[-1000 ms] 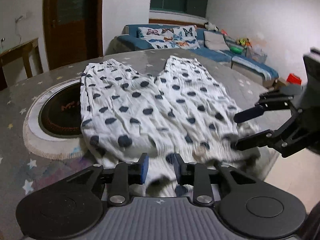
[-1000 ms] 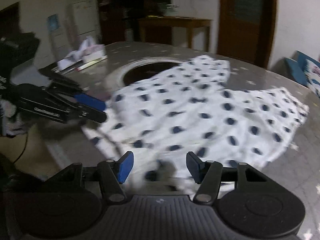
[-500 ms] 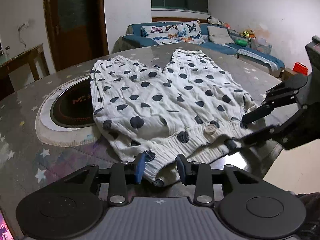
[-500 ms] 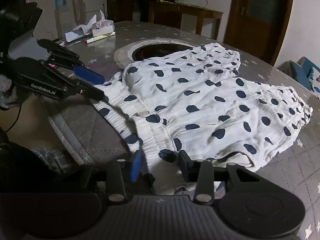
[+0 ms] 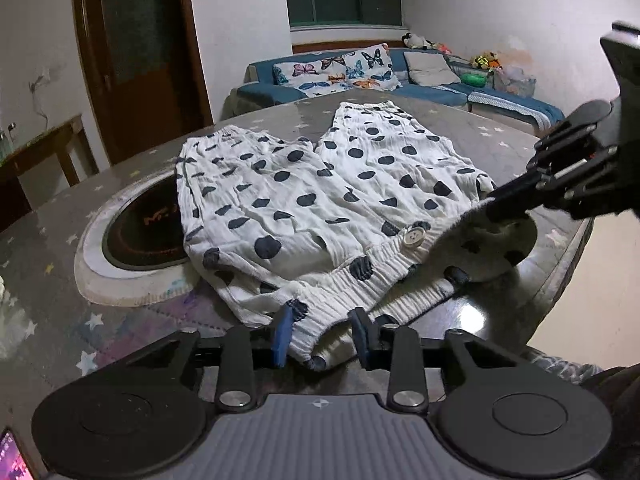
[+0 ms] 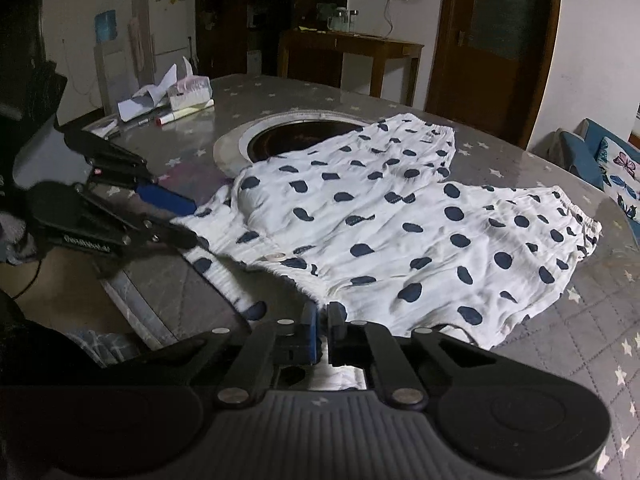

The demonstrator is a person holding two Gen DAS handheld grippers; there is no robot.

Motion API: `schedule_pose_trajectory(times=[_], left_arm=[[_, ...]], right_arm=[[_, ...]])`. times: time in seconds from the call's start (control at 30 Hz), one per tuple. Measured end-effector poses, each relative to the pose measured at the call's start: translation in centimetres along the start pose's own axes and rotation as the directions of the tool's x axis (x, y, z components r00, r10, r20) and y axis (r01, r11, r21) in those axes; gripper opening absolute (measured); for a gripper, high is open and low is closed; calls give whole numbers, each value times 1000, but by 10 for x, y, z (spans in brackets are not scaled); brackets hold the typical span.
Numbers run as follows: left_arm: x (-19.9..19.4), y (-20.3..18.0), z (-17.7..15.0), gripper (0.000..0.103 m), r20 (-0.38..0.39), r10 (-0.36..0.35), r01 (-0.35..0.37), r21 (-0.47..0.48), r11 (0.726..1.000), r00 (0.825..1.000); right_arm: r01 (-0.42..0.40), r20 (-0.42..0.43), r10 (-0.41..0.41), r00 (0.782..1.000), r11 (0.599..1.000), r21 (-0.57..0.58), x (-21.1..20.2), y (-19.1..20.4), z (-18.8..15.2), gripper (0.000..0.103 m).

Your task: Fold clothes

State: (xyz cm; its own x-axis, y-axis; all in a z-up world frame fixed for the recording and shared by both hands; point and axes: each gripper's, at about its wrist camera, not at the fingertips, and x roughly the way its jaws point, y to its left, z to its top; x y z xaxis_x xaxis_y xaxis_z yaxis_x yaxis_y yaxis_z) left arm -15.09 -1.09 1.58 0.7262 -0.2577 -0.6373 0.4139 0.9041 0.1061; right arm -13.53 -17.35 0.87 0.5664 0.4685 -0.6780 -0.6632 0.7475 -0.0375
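While a pair of white shorts with dark polka dots (image 5: 320, 200) lies spread on a round, star-patterned bench (image 5: 60, 240), two hand-held grippers work its elastic waistband at the near edge. The left gripper (image 5: 322, 334) has the waistband's left end between its blue-padded fingers (image 5: 282, 332), and its jaws are closing on the bunched fabric; seen from the right wrist camera, its fingertips meet the cloth at the band's corner. The right gripper (image 6: 322, 330) is clenched tight on the waistband's other end, its pads pressed together with white fabric pinched between them; from the left wrist view that corner is lifted slightly off the bench, casting a shadow beneath.

A pale button (image 5: 414, 236) sits at the middle of the waistband, facing up. Both legs of the shorts stretch away from the grippers, their gathered hems at the far side, with a narrow split between them. The left leg partly overlaps a round inset hot plate (image 5: 140, 228) ringed in white at the centre of the bench.

Farther along the bench lie a tissue pack (image 6: 190, 90), papers and a marker pen (image 6: 168, 118). Behind stand a blue sofa with butterfly-print cushions (image 5: 340, 72), a dark wooden door (image 6: 492, 40) and a side table (image 6: 352, 46).
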Motion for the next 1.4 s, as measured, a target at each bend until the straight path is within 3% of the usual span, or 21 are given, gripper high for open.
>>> schedule_pose_trajectory(times=[0.13, 0.33, 0.6, 0.77, 1.0, 1.2, 1.4], left_arm=[[-9, 3, 1, 5, 27, -8, 8, 3, 1000, 1000], [-15, 10, 0, 3, 29, -28, 29, -8, 1000, 999], [-17, 15, 1, 5, -13, -72, 73, 52, 996, 997], [-31, 25, 20, 7, 52, -84, 82, 24, 996, 995], [6, 11, 54, 7, 82, -126, 129, -32, 991, 989], [53, 5, 65, 8, 28, -97, 99, -53, 994, 995], [74, 24, 51, 8, -74, -46, 40, -81, 996, 996]], right_arm=[[1, 36, -2, 999, 1000, 9, -12, 0, 2, 4], [-11, -18, 11, 1000, 1000, -16, -10, 3, -11, 4], [-80, -110, 69, 991, 993, -93, -1, 12, -21, 10], [-147, -85, 143, 986, 988, -39, -17, -4, -9, 15], [-44, -13, 45, 999, 998, 37, -1, -38, 13, 25], [15, -54, -9, 999, 995, 103, 30, -61, 2, 25], [36, -110, -22, 994, 992, 123, 29, -71, -12, 25]])
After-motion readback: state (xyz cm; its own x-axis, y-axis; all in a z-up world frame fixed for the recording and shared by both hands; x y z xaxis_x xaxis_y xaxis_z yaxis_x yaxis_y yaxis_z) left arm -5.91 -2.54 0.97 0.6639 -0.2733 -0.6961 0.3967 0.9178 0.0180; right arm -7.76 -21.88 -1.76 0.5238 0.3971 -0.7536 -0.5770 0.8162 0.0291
